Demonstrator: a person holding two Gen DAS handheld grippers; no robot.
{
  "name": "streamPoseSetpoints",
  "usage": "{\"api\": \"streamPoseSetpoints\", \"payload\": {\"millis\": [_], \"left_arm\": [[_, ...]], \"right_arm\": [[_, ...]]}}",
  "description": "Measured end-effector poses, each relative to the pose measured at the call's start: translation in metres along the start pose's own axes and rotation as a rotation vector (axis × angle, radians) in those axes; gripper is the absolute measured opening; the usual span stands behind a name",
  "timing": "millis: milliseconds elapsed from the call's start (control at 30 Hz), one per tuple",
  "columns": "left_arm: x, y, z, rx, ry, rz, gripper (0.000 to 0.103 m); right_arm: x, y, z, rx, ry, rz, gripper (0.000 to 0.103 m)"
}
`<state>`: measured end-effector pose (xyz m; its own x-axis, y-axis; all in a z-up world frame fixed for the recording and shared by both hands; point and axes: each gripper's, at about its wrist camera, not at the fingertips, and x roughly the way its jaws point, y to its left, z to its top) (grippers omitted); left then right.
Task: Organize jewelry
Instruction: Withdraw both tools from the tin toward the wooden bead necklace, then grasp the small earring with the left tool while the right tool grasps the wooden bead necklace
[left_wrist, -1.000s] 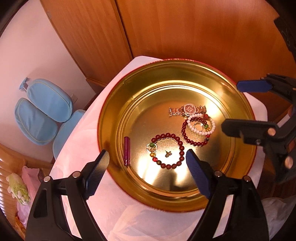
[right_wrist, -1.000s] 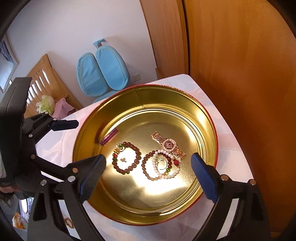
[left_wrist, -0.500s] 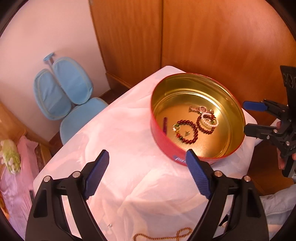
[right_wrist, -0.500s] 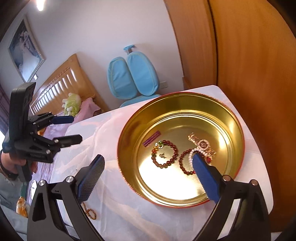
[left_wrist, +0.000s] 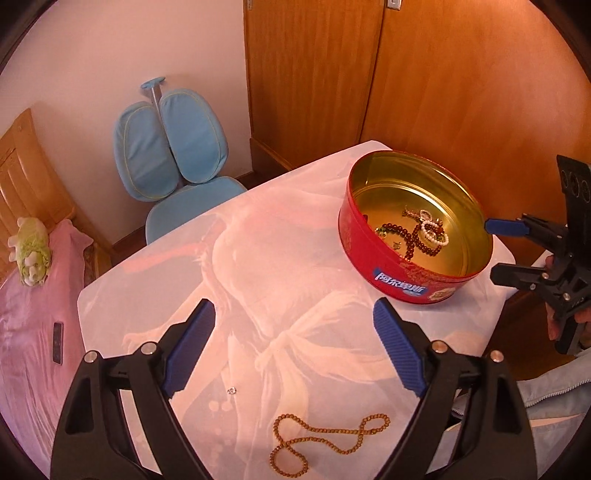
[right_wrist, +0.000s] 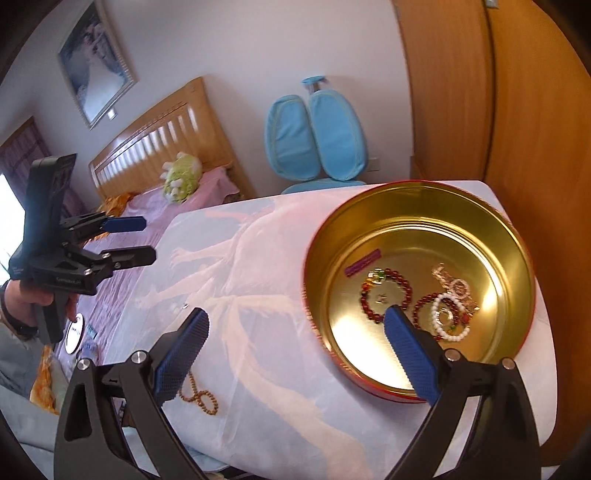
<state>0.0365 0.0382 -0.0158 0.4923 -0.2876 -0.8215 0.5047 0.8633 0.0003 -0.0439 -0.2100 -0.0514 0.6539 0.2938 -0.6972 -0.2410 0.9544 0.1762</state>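
A round red tin with a gold inside stands at the table's far right corner. It holds a dark red bead bracelet, a white bead bracelet, a gold watch and a purple stick. A brown bead necklace lies looped on the white cloth near the front edge, with a small ring beside it. My left gripper is open and empty above the cloth, behind the necklace. My right gripper is open and empty, its right finger over the tin's near rim.
The white patterned cloth covers the table. A blue chair stands behind it, a wooden wardrobe at the back right, and a bed with pink bedding and a plush toy to the left.
Both grippers have pulled back and up from over the tin. The left one now looks over the cloth, necklace and ring. Both stayed open and empty.
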Motion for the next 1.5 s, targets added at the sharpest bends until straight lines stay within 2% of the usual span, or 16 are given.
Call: {"api": "streamPoseSetpoints", "payload": {"millis": [200,333,400,467,533,667,733,800,1000,1200,1233,1300,1367,1433,1467,1500], "left_arm": [[0.007,0.008,-0.04,-0.014,0.076,0.091,0.085],[0.02,0.014,-0.072,0.035,0.109,0.093,0.085],[0.029,0.021,-0.085,0.074,0.116,0.067,0.085],[0.039,0.031,-0.096,0.109,0.115,0.009,0.085],[0.05,0.042,-0.105,0.132,0.117,-0.045,0.085],[0.068,0.061,-0.117,0.175,0.091,-0.089,0.085],[0.076,0.068,-0.12,0.201,0.079,-0.113,0.082],[0.084,0.07,-0.122,0.243,0.078,-0.14,0.074],[0.097,0.074,-0.124,0.338,0.075,-0.255,0.074],[0.101,0.075,-0.125,0.394,0.056,-0.321,0.074],[0.101,0.075,-0.125,0.41,0.047,-0.324,0.072],[0.101,0.076,-0.126,0.435,0.033,-0.322,0.066],[0.101,0.076,-0.127,0.445,0.021,-0.325,0.059],[0.099,0.075,-0.128,0.463,0.009,-0.329,0.043],[0.099,0.075,-0.128,0.472,0.003,-0.319,0.028],[0.098,0.075,-0.129,0.477,-0.001,-0.311,0.017]], "right_arm": [[0.022,0.034,-0.015,-0.115,0.062,0.107,0.097],[0.046,0.059,-0.029,-0.15,0.145,0.162,0.097],[0.057,0.076,-0.036,-0.186,0.177,0.159,0.097],[0.067,0.091,-0.044,-0.206,0.205,0.154,0.097],[0.081,0.104,-0.05,-0.184,0.233,0.12,0.097],[0.108,0.118,-0.064,-0.111,0.252,0.077,0.097],[0.118,0.123,-0.071,-0.084,0.262,0.054,0.097],[0.123,0.131,-0.077,-0.069,0.255,0.055,0.097],[0.142,0.159,-0.092,-0.153,0.278,0.016,0.097],[0.158,0.168,-0.1,-0.203,0.281,-0.054,0.094],[0.159,0.168,-0.101,-0.207,0.279,-0.061,0.091],[0.162,0.167,-0.103,-0.206,0.289,-0.075,0.07],[0.162,0.17,-0.108,-0.221,0.285,-0.079,0.069],[0.16,0.175,-0.111,-0.258,0.284,-0.081,0.064],[0.159,0.179,-0.112,-0.28,0.281,-0.077,0.046],[0.158,0.183,-0.113,-0.304,0.282,-0.072,0.011]]}}
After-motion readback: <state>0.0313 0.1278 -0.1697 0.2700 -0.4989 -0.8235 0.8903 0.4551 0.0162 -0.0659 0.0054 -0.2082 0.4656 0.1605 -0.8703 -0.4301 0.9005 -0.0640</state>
